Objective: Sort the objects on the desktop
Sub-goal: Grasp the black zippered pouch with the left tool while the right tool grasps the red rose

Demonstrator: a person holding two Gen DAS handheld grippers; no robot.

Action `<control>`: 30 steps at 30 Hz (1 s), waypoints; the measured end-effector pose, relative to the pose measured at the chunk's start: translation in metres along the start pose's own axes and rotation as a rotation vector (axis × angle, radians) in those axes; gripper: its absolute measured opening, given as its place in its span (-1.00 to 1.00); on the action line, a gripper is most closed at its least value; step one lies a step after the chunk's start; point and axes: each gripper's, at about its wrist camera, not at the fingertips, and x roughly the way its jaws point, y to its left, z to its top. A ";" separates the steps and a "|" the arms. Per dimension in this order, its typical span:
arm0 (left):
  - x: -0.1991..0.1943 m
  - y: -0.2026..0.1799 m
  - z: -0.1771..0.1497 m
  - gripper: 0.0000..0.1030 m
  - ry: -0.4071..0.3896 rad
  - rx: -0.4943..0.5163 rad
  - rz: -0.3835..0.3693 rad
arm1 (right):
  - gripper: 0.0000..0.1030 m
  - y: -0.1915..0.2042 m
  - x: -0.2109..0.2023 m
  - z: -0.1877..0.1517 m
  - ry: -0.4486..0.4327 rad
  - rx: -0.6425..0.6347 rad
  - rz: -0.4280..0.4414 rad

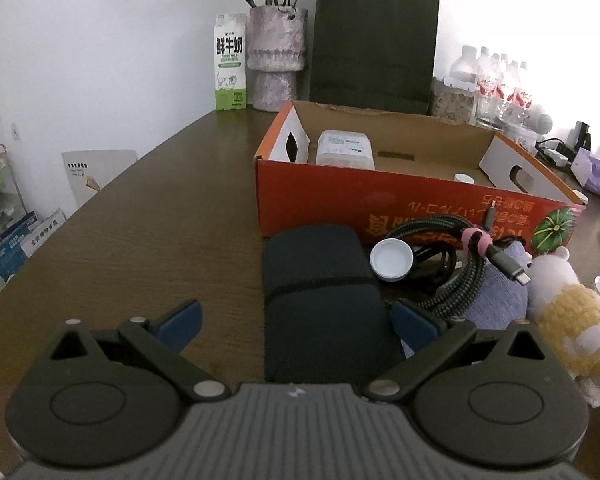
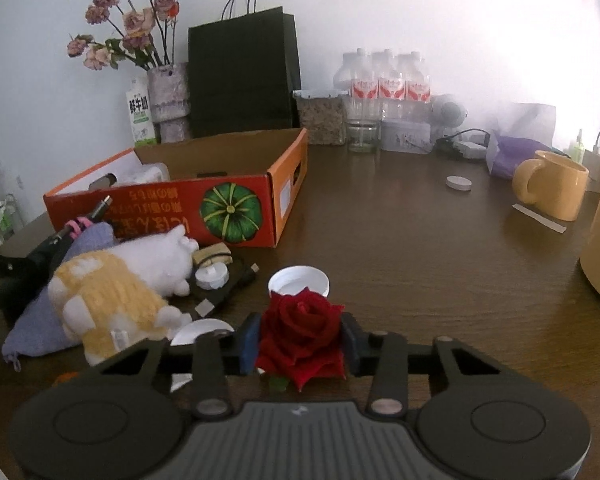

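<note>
Rose (image 2: 302,336) bloom-up between right hand-held gripper (image 2: 300,342) pads

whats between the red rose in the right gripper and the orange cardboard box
An upturned white cap sits just beyond the red rose; past it, bare table up to the orange box, per the right wrist view.

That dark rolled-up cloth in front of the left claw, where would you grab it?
Across its middle, coming from the near end. The dark cloth roll lies lengthwise between the open left gripper fingers, so they can close on its long soft sides.
</note>
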 end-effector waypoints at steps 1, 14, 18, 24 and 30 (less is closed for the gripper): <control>0.002 0.000 0.001 1.00 0.005 -0.005 0.002 | -0.28 0.000 0.000 0.001 -0.003 -0.001 0.000; 0.031 -0.003 0.011 0.95 0.056 0.007 0.023 | -0.28 0.005 0.002 0.008 -0.024 0.021 0.000; 0.035 0.003 0.011 0.71 0.065 -0.021 -0.025 | -0.28 0.005 0.003 0.009 -0.021 0.025 -0.003; 0.035 0.010 0.011 0.51 0.058 0.008 -0.050 | -0.27 0.006 0.004 0.009 -0.016 0.023 -0.005; 0.037 0.020 0.017 0.45 0.091 0.034 -0.088 | -0.27 0.011 0.004 0.008 -0.012 0.018 -0.007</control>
